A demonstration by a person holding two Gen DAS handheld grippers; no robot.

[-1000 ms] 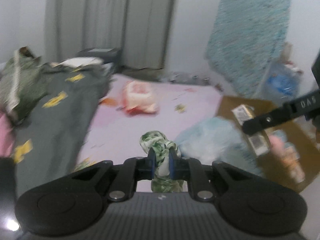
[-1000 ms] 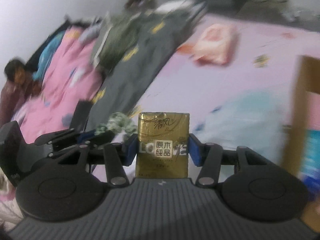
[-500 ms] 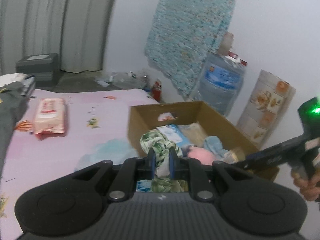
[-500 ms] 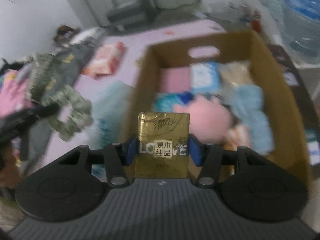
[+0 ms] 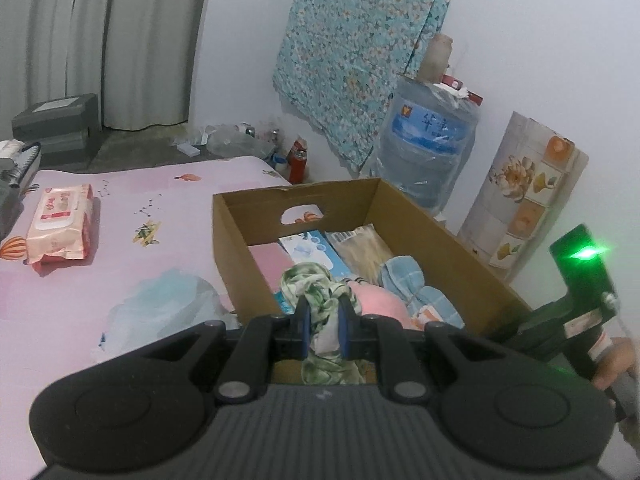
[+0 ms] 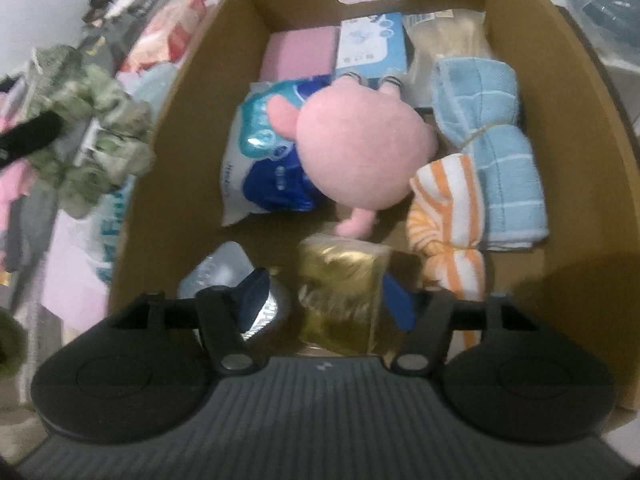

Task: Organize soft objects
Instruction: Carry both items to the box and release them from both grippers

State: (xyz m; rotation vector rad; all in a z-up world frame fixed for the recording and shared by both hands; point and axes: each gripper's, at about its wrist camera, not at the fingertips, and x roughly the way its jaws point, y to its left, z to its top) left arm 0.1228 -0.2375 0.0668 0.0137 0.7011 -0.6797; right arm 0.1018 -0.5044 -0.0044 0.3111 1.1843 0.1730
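My left gripper pinches the green floral cloth above the cardboard box, while my right gripper gapes around the gold tissue pack inside it, label unreadable.

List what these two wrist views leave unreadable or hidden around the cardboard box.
- Gold tissue pack, right wrist view: blurred, label unreadable; whether the open right gripper touches it is unclear.
- Silvery packet: partly behind a finger.
- Brown cardboard box floor, left wrist view: near part hidden behind the left gripper and its green patterned cloth.
- Pink plush toy: no face visible.
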